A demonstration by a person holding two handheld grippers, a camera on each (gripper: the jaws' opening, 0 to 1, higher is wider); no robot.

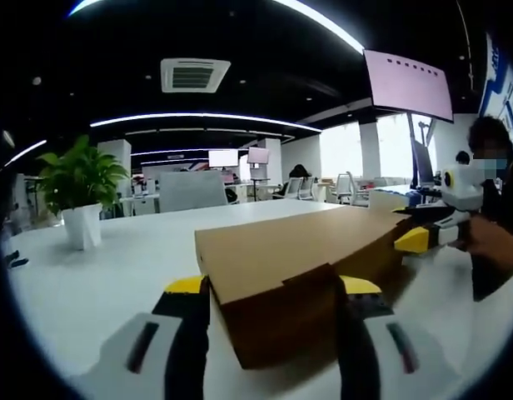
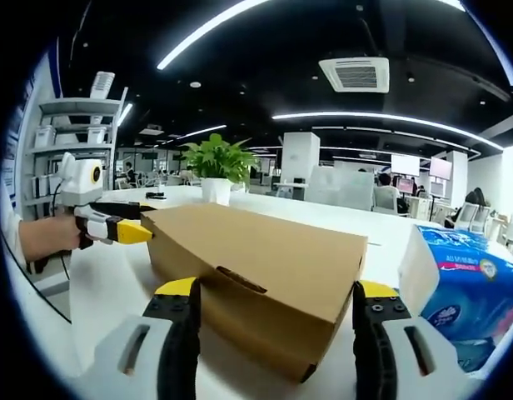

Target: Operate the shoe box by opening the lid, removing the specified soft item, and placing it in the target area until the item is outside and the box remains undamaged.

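Brown cardboard shoe box lying closed on a white table, lid still down. Left gripper straddling one end of the box, jaws spread wide on either side of it, seemingly not clamping. Right gripper straddling the opposite end in the same way, jaws apart just beside the box corners. In the left gripper view, the right gripper reaching in at the far end, with a person's hand behind it. In the right gripper view, the left gripper reaching in likewise. Blue-and-white soft pack sitting on the table just beside the box. Potted green plant standing well apart, farther back. Office chairs and monitors blurring in the background.
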